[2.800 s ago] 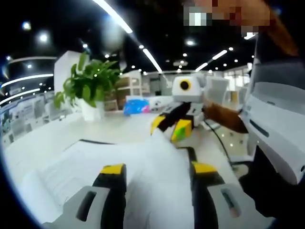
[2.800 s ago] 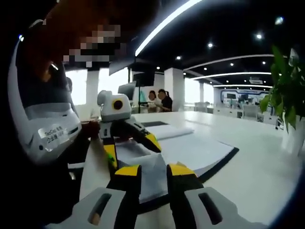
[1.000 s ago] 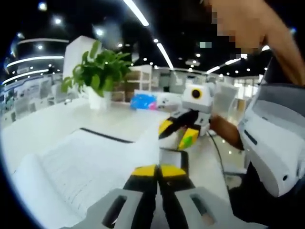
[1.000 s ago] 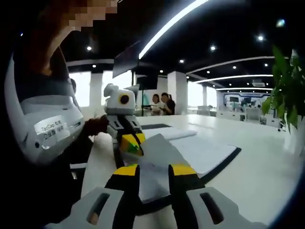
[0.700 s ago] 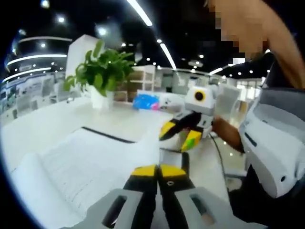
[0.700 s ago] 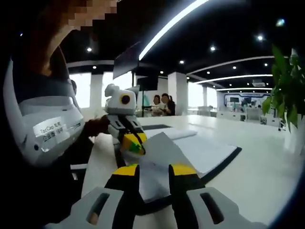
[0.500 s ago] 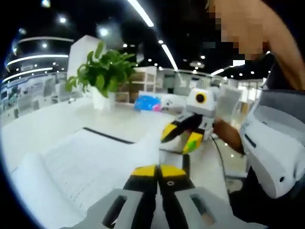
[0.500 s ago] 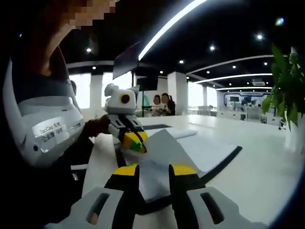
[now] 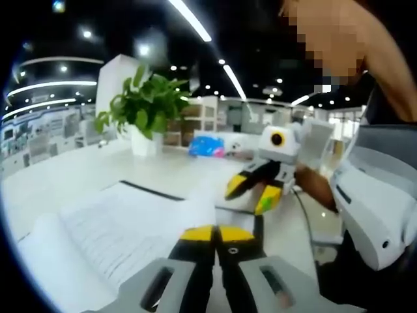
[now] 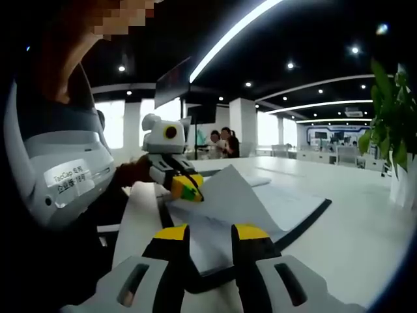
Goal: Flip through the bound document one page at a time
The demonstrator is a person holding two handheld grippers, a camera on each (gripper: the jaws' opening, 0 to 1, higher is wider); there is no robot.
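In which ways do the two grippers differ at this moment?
The left gripper is shut on a page and lifts its corner; the right gripper is open, holding nothing. The left is raised off the document; the right sits low at its near edge. Both have yellow-tipped black fingers.

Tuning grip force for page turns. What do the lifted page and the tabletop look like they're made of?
Lifted page: thin white paper, matte. It rises in a bent sheet from the bound document where the left gripper pinches its corner with jaws shut. Tabletop: hard and smooth, white, semi-gloss, since it carries a soft sheen from the ceiling lights; probably laminate, though the look leaves that open.
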